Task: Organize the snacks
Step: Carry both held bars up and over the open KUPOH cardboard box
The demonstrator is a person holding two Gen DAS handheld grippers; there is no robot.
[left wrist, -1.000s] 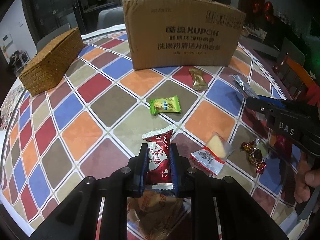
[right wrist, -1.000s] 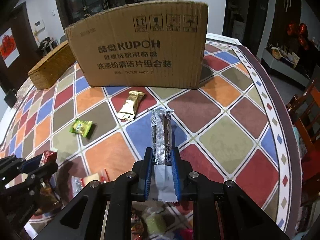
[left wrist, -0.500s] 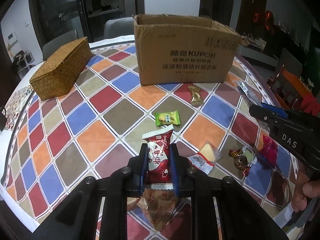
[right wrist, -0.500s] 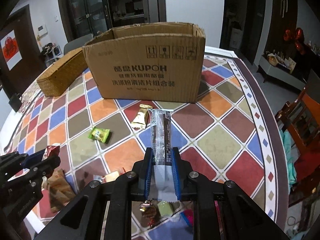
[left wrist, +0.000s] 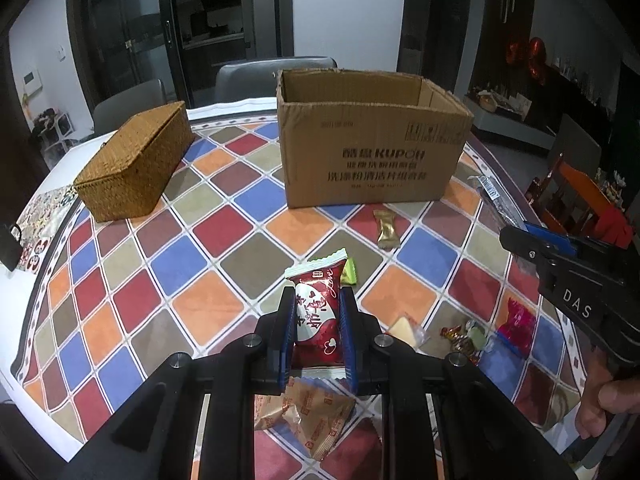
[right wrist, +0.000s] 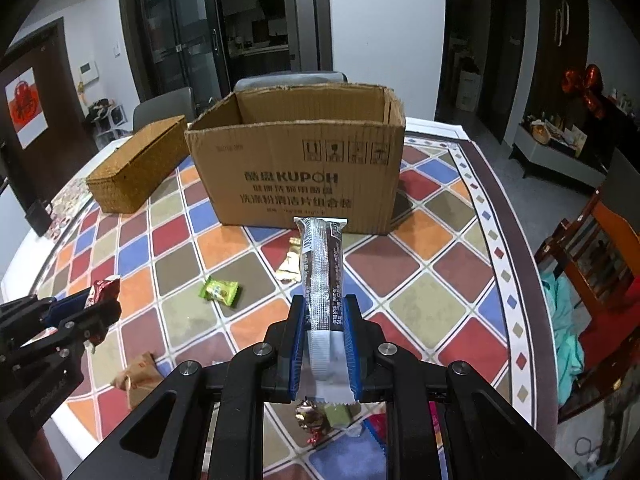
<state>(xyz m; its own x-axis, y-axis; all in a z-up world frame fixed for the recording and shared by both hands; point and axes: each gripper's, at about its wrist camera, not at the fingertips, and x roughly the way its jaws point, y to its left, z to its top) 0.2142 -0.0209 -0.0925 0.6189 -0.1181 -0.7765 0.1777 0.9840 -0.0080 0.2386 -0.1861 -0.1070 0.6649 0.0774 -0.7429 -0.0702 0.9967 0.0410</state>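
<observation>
My left gripper [left wrist: 318, 304] is shut on a red snack packet [left wrist: 316, 312] and holds it above the table. My right gripper [right wrist: 324, 312] is shut on a long dark snack bar [right wrist: 322, 272], also held above the table. An open cardboard box [left wrist: 368, 152] stands at the far side; it also shows in the right wrist view [right wrist: 300, 168]. Loose on the tablecloth lie a gold wrapper [left wrist: 387, 229], a green packet [right wrist: 220, 290], an orange-brown packet [left wrist: 312, 416], a white-and-red packet [left wrist: 406, 330] and small candies [left wrist: 466, 334].
A woven basket with a lid [left wrist: 134, 166] sits at the far left of the table. Chairs [left wrist: 256, 76] stand behind the table. A wooden chair [right wrist: 592, 248] stands off the right edge. The table edge runs close below both grippers.
Both grippers have risen and pulled back with their snacks. The box top opening has come into view.
</observation>
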